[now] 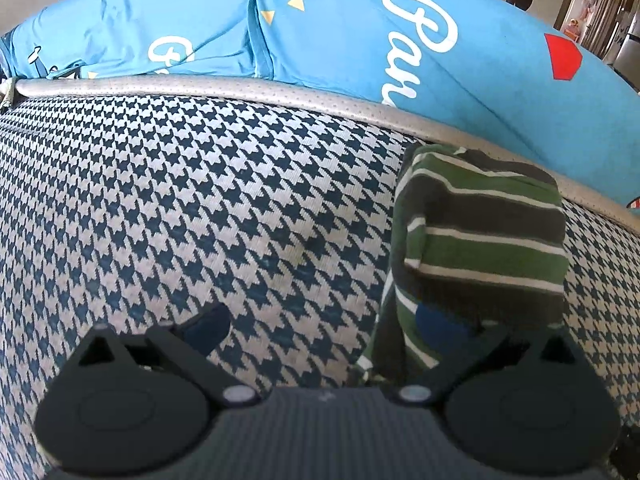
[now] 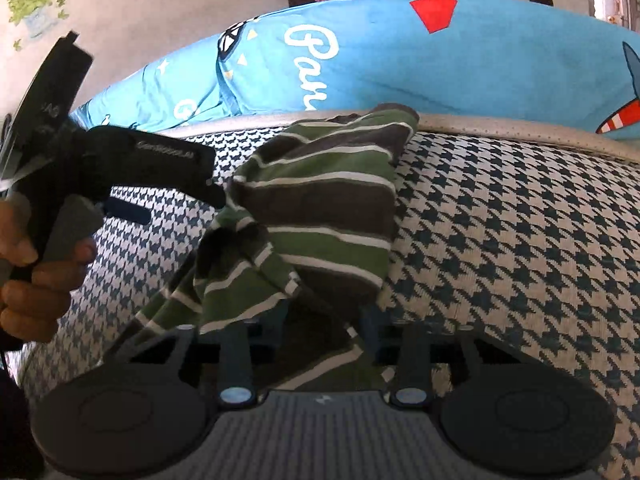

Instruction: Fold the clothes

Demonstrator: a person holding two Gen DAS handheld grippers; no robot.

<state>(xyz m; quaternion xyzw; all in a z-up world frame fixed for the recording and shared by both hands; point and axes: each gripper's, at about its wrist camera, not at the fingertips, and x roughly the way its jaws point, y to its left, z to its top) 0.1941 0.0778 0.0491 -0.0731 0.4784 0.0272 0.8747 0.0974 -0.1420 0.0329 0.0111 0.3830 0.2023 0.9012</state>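
Striped garment [image 2: 320,216] lies bunched on the houndstooth mattress [image 2: 520,248], at 12 o'clock from the right gripper [image 2: 324,320], whose jaws are clenched on its near hem. Left gripper [image 1: 324,332] jaws gape, empty, garment at 2 o'clock. Judgement: pinch the opposite corner, tension flat, then fold.

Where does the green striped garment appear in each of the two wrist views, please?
Left wrist view: the green striped garment sits right of centre, reaching down to the gripper's right finger.
Right wrist view: the garment fills the centre, running down between the gripper fingers.
Shared landmark: the blue pillow with white lettering behind.
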